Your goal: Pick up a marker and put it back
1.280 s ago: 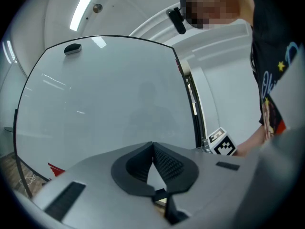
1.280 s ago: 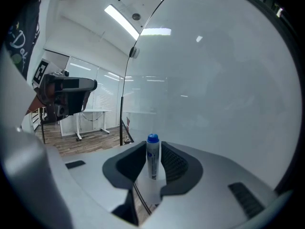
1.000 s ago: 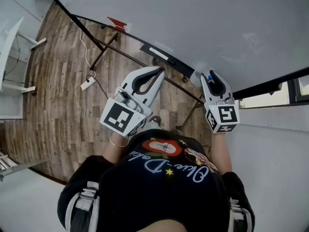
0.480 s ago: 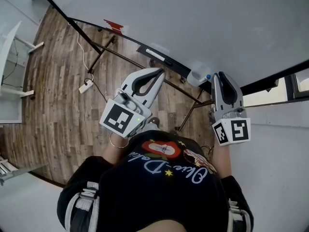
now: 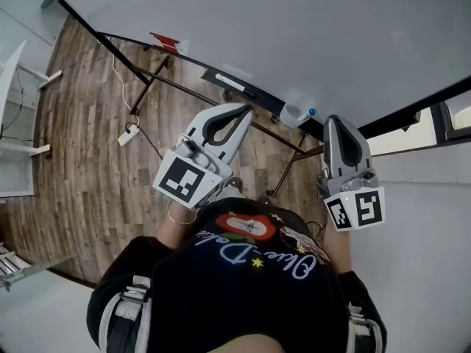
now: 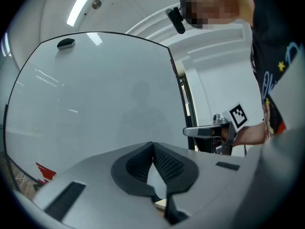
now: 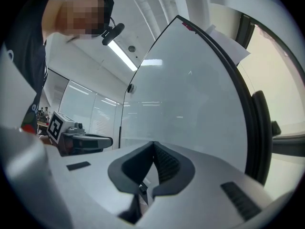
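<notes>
Head view: person faces the whiteboard [image 5: 309,28], one set of tongs in each hand. Left tongs [image 5: 246,109] sit over the floor [image 5: 81,145], tips up near the tray [image 5: 193,65] on the board's bottom edge, closed, nothing in them. Right tongs [image 5: 333,120] are at the tray's right end, also closed and empty. Marker [image 5: 298,114], white with a blue cap, too small to be sure of the type, lies at the right end of the tray, just left of the right tongs' tips. No visible contact. Eraser [image 5: 239,85] is on the tray further left, and a red tag [image 5: 165,41] near the left end. Power strip [image 5: 127,132] is on the floor under the board frame.

Left gripper view: left tongs [image 6: 152,145] have pads meeting at the tip, nothing between them. They point at the bare board [image 6: 95,104], with the red tag [image 6: 45,171] low left. Right tongs [image 6: 190,131] show at the right, past the board edge, jaws together.

Right gripper view: right tongs [image 7: 153,144] are closed at the tip, nothing gripped, with the board [image 7: 190,94] straight ahead. Left tongs [image 7: 106,140] are at the left, closed. Marker is not seen here.
</notes>
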{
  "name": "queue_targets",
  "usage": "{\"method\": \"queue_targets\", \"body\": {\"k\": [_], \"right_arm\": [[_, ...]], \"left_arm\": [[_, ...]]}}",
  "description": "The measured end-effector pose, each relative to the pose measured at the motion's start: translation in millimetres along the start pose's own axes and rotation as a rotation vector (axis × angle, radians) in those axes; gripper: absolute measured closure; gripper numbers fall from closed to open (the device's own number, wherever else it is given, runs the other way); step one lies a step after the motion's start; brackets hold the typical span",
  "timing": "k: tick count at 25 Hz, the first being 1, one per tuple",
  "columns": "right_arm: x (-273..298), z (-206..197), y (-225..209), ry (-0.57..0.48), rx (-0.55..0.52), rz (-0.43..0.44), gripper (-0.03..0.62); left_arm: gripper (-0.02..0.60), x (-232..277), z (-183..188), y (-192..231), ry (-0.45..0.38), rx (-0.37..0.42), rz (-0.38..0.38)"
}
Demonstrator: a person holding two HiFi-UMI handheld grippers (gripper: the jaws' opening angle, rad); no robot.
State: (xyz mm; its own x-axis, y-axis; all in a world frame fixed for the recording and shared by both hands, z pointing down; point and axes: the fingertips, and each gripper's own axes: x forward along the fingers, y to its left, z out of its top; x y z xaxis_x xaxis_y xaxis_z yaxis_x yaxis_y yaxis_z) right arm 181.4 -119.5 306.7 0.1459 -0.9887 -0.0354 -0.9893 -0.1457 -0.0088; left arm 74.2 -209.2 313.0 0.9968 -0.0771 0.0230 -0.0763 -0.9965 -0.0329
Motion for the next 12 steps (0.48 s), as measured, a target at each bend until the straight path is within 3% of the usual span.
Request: {"method": "queue_targets", "body": {"k": [12], "right_arm": [[-2.8, 0.9, -0.5, 0.002, -0.010, -0.013, 0.594]], "left_arm": [[0.578, 1.7, 0.6, -0.8, -0.001, 0.001, -0.008]]}}
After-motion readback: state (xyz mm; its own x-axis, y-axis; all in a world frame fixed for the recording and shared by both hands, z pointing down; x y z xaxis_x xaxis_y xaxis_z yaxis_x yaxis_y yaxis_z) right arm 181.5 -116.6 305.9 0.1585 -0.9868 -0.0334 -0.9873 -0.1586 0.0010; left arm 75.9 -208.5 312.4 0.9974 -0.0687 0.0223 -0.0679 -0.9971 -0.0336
